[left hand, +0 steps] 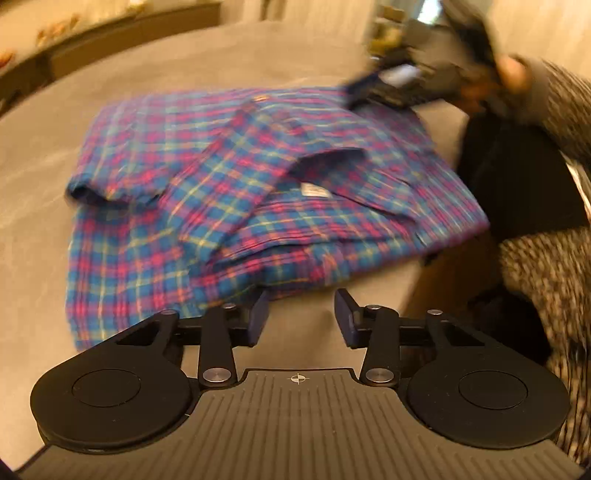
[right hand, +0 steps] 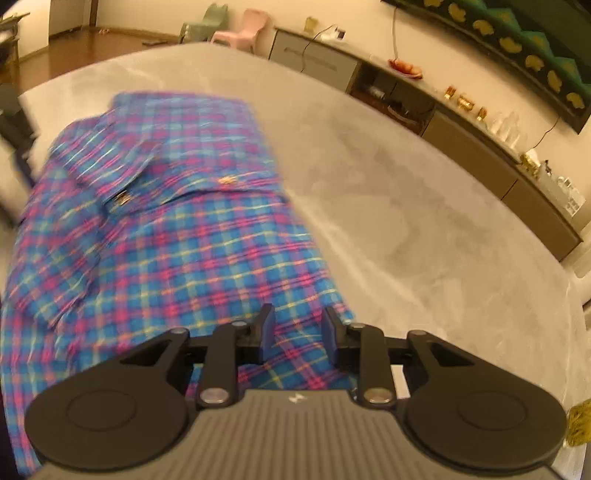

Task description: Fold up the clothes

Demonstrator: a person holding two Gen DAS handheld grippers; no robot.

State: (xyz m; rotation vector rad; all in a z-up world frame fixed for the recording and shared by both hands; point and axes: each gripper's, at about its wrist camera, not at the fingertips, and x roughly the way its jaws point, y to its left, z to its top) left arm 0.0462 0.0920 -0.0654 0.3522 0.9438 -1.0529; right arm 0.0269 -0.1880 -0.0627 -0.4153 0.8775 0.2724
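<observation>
A blue, pink and yellow plaid shirt (left hand: 258,177) lies partly folded on the grey table (left hand: 44,166), a sleeve laid across its body and a white label showing. My left gripper (left hand: 302,317) hangs open just off the shirt's near edge, over bare table, nothing between its fingers. In the right wrist view the same plaid shirt (right hand: 177,236) spreads over the left half of the picture, with the grey table (right hand: 424,229) to its right. My right gripper (right hand: 298,334) hovers open above the shirt's near right corner; no cloth is pinched between its fingers.
A person in a speckled knit sleeve (left hand: 546,266) stands at the table's right edge, with a blurred dark gripper (left hand: 391,88) at the shirt's far corner. A long sideboard (right hand: 461,140) with small objects lines the wall; a pink chair (right hand: 247,33) and a green chair (right hand: 205,22) stand beyond the table.
</observation>
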